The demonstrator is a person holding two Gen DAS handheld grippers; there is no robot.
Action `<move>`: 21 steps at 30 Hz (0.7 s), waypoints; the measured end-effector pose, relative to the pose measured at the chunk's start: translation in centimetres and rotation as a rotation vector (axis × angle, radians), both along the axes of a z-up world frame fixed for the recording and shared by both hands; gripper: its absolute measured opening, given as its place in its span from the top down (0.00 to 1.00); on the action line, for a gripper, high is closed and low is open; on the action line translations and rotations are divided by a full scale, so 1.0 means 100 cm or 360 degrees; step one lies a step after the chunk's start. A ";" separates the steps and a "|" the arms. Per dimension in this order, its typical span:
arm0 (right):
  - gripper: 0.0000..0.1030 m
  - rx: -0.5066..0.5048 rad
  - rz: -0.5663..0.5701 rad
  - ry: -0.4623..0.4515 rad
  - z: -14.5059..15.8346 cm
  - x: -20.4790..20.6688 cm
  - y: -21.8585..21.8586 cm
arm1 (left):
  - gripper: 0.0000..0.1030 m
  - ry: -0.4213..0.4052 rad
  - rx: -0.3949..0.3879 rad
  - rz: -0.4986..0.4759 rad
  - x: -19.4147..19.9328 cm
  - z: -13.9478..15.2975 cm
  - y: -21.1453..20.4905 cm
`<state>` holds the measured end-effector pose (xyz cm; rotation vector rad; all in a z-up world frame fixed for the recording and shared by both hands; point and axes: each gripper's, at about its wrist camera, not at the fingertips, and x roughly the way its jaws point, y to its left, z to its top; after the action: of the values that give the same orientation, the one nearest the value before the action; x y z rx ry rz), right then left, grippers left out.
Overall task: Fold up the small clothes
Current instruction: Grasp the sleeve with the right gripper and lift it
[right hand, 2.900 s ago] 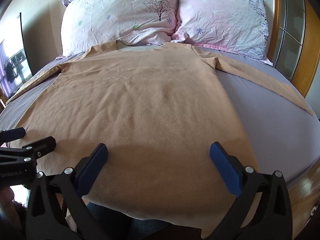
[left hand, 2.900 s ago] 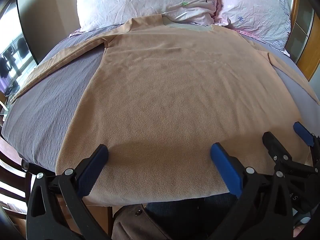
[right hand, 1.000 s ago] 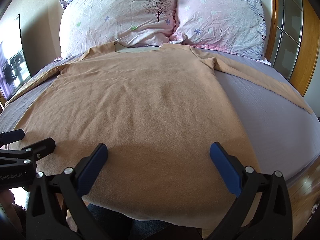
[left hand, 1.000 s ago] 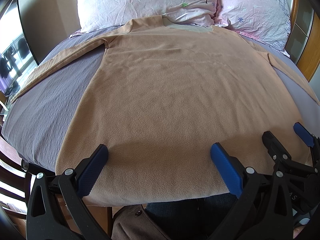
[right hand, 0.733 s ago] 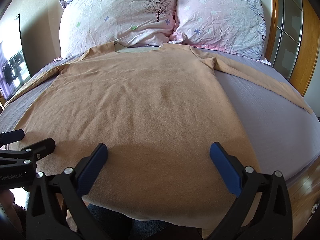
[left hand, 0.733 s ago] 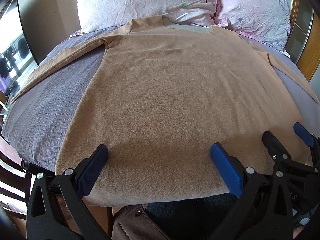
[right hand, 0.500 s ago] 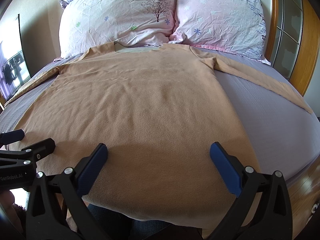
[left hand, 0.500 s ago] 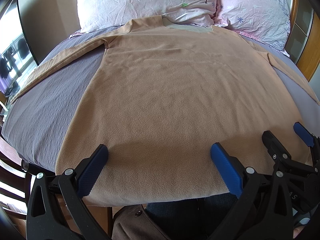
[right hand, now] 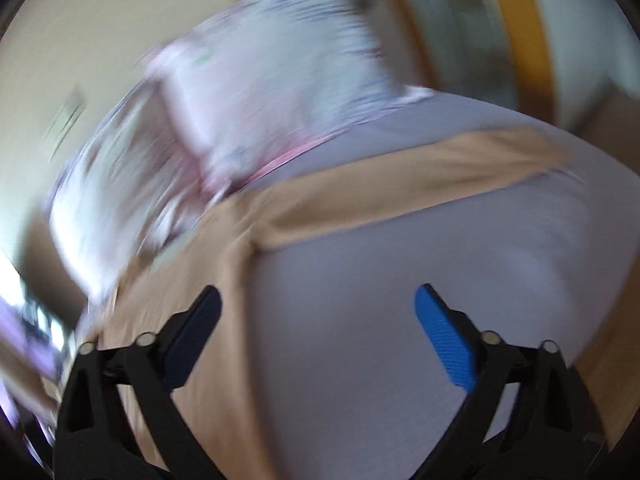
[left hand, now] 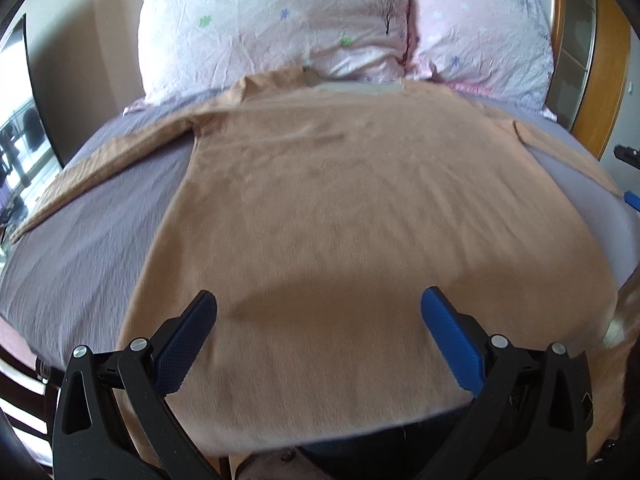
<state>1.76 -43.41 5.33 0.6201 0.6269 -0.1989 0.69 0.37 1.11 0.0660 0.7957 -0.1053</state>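
Our left gripper (left hand: 318, 344) & right gripper (right hand: 316, 340): jaws apart, nothing held. Shirt (left hand: 340, 208) flat on bed (left hand: 80, 248), collar at pillows (left hand: 276, 20).

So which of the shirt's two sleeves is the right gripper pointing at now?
The right gripper, open, faces the sleeve on the shirt's right side, stretched flat across the purple sheet below the pinker pillow.
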 end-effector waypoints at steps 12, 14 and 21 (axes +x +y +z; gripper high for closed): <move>0.61 0.0676 -0.0737 0.0168 -0.056 0.040 -0.197 | 0.01 -0.0165 -0.0567 -0.0213 0.045 0.021 0.039; 0.85 0.0659 -0.0766 0.0185 -0.060 0.049 -0.204 | 0.01 -0.0185 -0.0614 -0.0202 0.051 0.022 0.047; 0.96 0.0171 -0.0438 -0.0006 0.016 0.103 -0.136 | 0.01 -0.0268 -0.0865 -0.0250 0.057 0.027 0.088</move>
<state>12.07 -57.04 6.92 0.8100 0.5493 -0.4229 6.43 9.16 3.81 -0.3733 0.5716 -0.4552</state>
